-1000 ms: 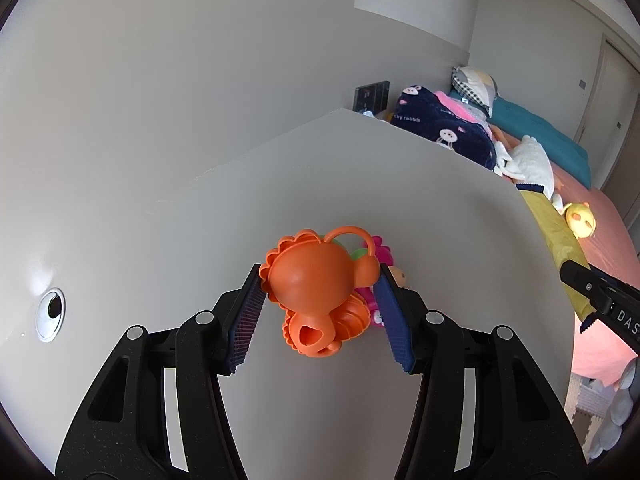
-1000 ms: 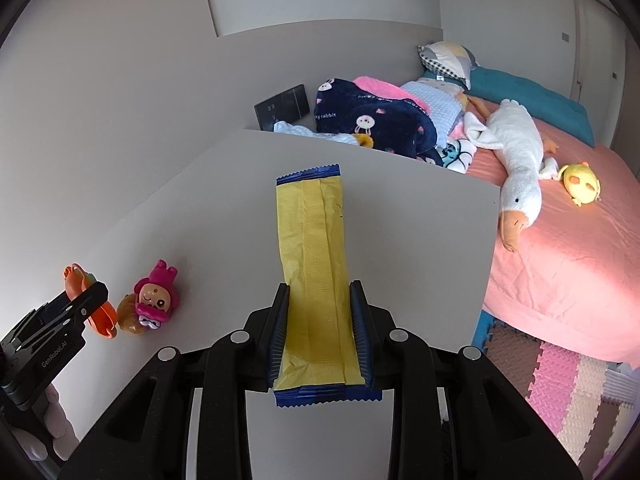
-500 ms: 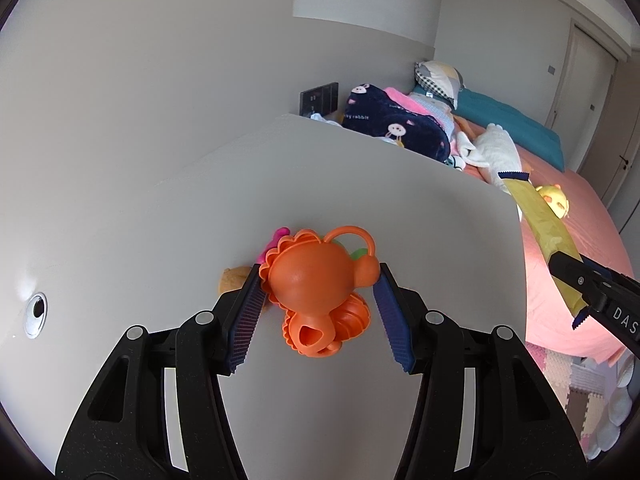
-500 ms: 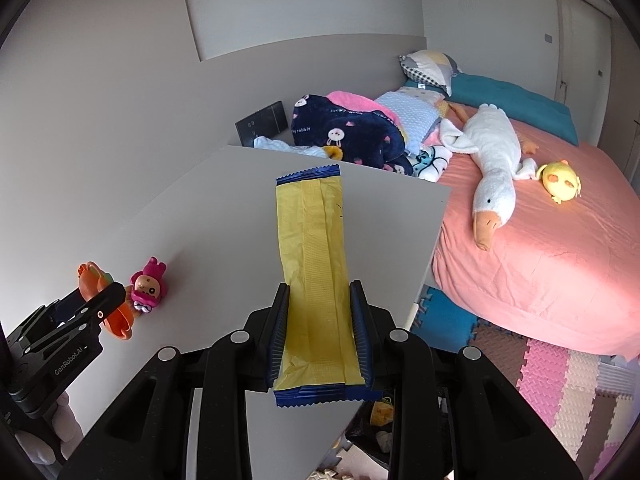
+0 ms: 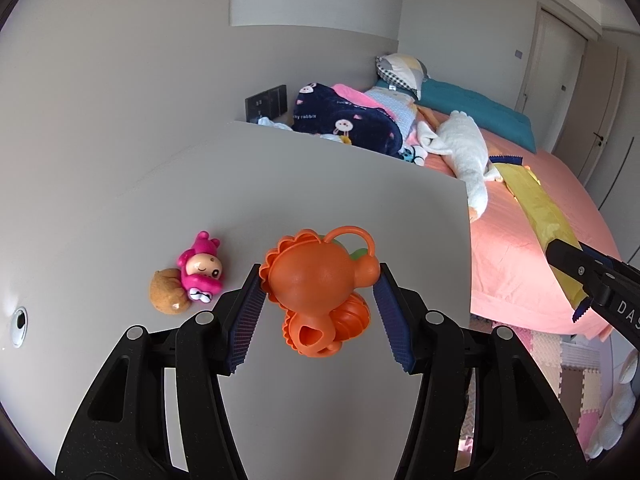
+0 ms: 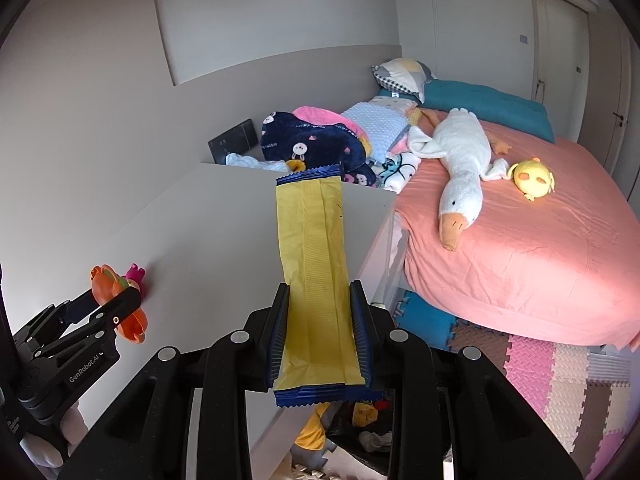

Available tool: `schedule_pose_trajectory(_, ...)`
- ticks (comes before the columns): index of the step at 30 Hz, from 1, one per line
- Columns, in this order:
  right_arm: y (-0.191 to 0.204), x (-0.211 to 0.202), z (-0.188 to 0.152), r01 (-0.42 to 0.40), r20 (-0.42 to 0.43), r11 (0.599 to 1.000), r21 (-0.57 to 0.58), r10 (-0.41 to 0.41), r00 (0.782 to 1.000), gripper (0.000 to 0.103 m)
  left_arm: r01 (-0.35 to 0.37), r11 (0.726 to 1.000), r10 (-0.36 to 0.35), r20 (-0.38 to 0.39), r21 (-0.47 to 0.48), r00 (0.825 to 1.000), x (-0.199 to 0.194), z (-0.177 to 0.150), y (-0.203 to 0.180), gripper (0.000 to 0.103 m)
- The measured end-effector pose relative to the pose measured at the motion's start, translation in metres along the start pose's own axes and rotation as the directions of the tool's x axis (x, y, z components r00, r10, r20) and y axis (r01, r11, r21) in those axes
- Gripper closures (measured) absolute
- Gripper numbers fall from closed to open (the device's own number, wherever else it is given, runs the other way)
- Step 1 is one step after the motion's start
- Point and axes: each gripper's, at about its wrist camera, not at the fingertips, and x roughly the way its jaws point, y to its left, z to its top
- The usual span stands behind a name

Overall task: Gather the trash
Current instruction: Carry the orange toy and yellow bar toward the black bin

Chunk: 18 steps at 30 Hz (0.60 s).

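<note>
Grey walls (image 6: 100, 120), white desk (image 5: 320, 200), pink-sheeted bed (image 6: 540, 248), foam floor mats (image 6: 560, 372).

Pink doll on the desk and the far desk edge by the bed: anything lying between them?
Nothing: the left wrist view shows bare white desk from the pink doll to that edge.

Right gripper (image 6: 320, 332) bottom centre, clamped on yellow wrapper (image 6: 316, 276), blue-edged, sticking up mid-frame. Left gripper (image 6: 110, 310) lower left pinching orange toy (image 6: 120, 304); pink doll (image 6: 134, 274) just behind on white table (image 6: 224, 232). Goose plush (image 6: 460, 160) on pink bed (image 6: 540, 240), right.
</note>
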Motion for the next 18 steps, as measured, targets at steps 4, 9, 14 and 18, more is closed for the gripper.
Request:
schedule_pose_trajectory(4,-0.014,-0.009,-0.002,0.013,0.009,1.000,0.014,-0.013,1.000,0.072,0.014,1.000,-0.014,0.002,0.024,1.000,-0.001,0.002,-0.017,0.049)
schedule_pose_trajectory(9,-0.032,-0.019,-0.006,0.034,0.018,0.999,0.032,-0.034,0.999,0.072,0.036,0.998,-0.037,0.002,0.051,0.999,0.000,0.003,-0.037,0.049)
schedule_pose_trajectory(14,-0.052,-0.026,-0.011,0.056,0.023,0.997,0.061,-0.058,0.998,0.072,0.071,0.995,-0.071,-0.004,0.069,0.997,0.002,0.001,-0.057,0.049)
schedule_pose_trajectory(18,-0.070,-0.033,-0.013,0.080,0.028,0.993,0.089,-0.082,0.996,0.072,0.093,0.992,-0.093,-0.009,0.091,0.996,0.003,0.000,-0.074,0.049)
